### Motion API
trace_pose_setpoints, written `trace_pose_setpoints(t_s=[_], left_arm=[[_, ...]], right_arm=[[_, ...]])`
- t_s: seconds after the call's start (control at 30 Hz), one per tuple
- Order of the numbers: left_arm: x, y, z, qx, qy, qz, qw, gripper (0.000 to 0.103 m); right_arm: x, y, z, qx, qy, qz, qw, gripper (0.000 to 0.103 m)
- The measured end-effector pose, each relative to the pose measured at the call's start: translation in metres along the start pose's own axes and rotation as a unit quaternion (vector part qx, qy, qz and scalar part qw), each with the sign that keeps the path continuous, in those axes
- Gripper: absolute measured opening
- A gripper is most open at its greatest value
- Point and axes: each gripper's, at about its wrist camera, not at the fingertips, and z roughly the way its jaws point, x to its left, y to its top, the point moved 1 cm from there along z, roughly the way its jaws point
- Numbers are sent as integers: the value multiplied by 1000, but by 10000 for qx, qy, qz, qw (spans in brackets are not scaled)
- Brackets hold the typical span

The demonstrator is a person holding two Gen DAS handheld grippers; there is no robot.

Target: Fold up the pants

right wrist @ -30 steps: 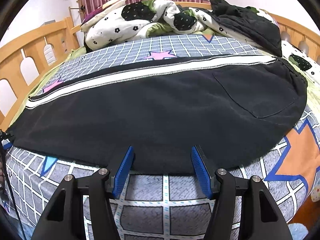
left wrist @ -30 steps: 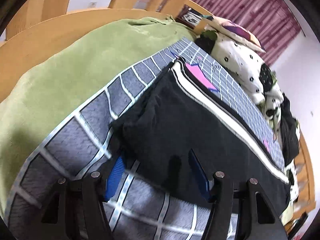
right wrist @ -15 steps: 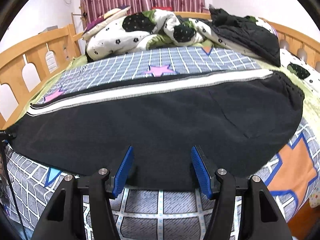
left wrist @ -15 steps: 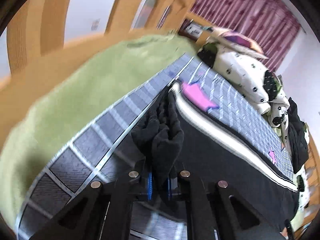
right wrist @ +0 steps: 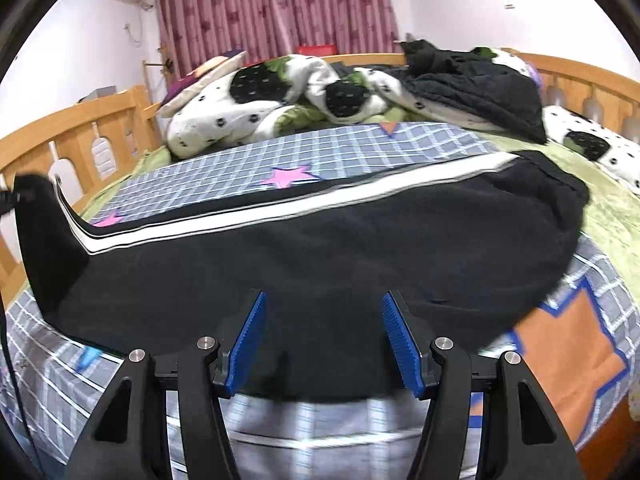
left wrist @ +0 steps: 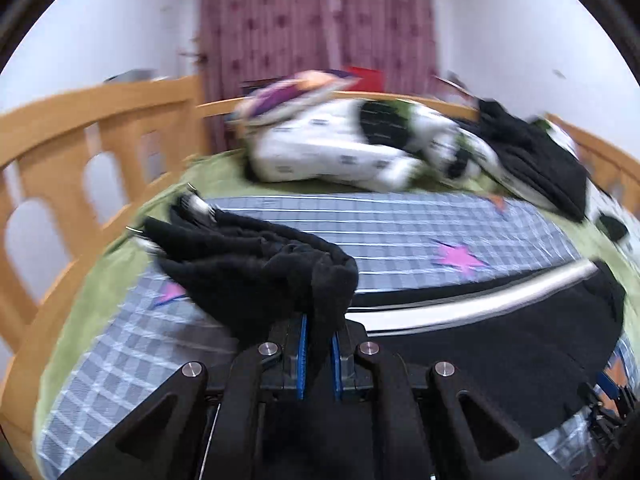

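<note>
Far left of the right wrist view, the pants' cuff end (right wrist: 44, 236) hangs lifted, pinched tight in the left gripper (left wrist: 319, 354). The black pants (right wrist: 340, 256) run lengthwise left to right across the checked sheet (right wrist: 340, 148). The right gripper (right wrist: 322, 344) hovers open, nothing in it, at their near edge, so the cuff probably travels rightward toward the waistband (right wrist: 560, 184).

Pants (right wrist: 320, 248) across checked sheet (right wrist: 344, 148); leg end lifted at left; quilt (right wrist: 280, 96) behind.

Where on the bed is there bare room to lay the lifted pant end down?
Bare checked sheet between the pants' white stripe and the spotted quilt. Crowded along the headboard: quilt, black clothes pile.
</note>
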Motion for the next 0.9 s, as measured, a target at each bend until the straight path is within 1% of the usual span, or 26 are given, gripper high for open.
trace_pose_setpoints(t_s=[0.03, 0.07, 0.13, 0.2, 0.27, 0.33, 0.37, 0.4, 0.43, 0.47, 0.5, 0.53, 0.57, 0.6, 0.63, 0.67, 0.7, 0.73, 0.77, 0.8, 0.83, 0.87, 0.9], left_arm=[[-27, -3, 6, 58, -145, 101, 9998, 9], [-53, -8, 12, 140, -293, 200, 9993, 9], [-95, -24, 21, 254, -558, 356, 9975, 9], [-141, -46, 33, 432, -944, 587, 9929, 9], [-176, -70, 41, 666, -1239, 845, 9864, 9], [-200, -90, 48, 977, -1311, 1050, 9809, 9], [-209, -100, 51, 1115, -1249, 1149, 9792, 9], [-210, -105, 51, 1098, -1157, 1209, 9798, 9], [-208, -108, 48, 1064, -1177, 1254, 9793, 10], [-203, -107, 43, 1084, -1340, 1215, 9775, 19], [-196, -106, 39, 1165, -1540, 1146, 9745, 24], [-186, -104, 33, 1284, -1754, 1039, 9705, 34], [-178, -100, 30, 1323, -1829, 963, 9694, 41], [-165, -98, 22, 1270, -1866, 880, 9702, 42], [-148, -96, 12, 1115, -1834, 836, 9731, 42], [-130, -96, 2, 948, -1744, 823, 9766, 43], [-118, -96, -1, 829, -1643, 813, 9796, 48], [-99, -96, -7, 673, -1454, 813, 9837, 68], [-81, -99, -12, 519, -1139, 839, 9886, 79], [-64, -102, -15, 416, -764, 908, 9921, 78], [-50, -105, -15, 374, -529, 994, 9929, 77], [-39, -109, -15, 383, -386, 1061, 9929, 77], [-22, -117, -15, 474, -243, 1089, 9926, 77]], right_arm=[[-9, -3, -1, 6, -222, 26, 9998, 59], [-15, -5, -4, -18, -324, 39, 9995, 59], [-35, -10, -11, -89, -388, 262, 9989, 59], [-51, -11, -16, -108, -430, 475, 9979, 59], [-64, -13, -22, -208, -570, 661, 9960, 59], [-77, -14, -24, -236, -512, 904, 9943, 59], [-81, -14, -24, -217, -476, 974, 9939, 59], [-83, -15, -24, -207, -466, 1017, 9935, 59], [-85, -15, -23, -196, -457, 1043, 9933, 59], [-85, -15, -23, -187, -447, 1035, 9935, 59], [-83, -15, -22, -169, -433, 981, 9941, 59], [-82, -16, -23, -170, -430, 940, 9945, 59], [-78, -17, -22, -171, -420, 875, 9951, 59], [-73, -17, -21, -156, -382, 801, 9959, 59], [-67, -16, -19, -121, -309, 726, 9968, 59], [-61, -16, -18, -96, -260, 692, 9972, 59], [-53, -13, -16, -45, -134, 652, 9978, 59], [-45, -10, -14, -1, 66, 617, 9981, 59], [-39, -8, -13, 21, 197, 601, 9980, 59], [-30, -2, -9, 66, 452, 602, 9971, 59], [-23, 2, -6, 111, 627, 616, 9961, 59], [-14, 7, -1, 188, 849, 633, 9942, 59], [-6, 13, 6, 286, 1053, 661, 9918, 59]])
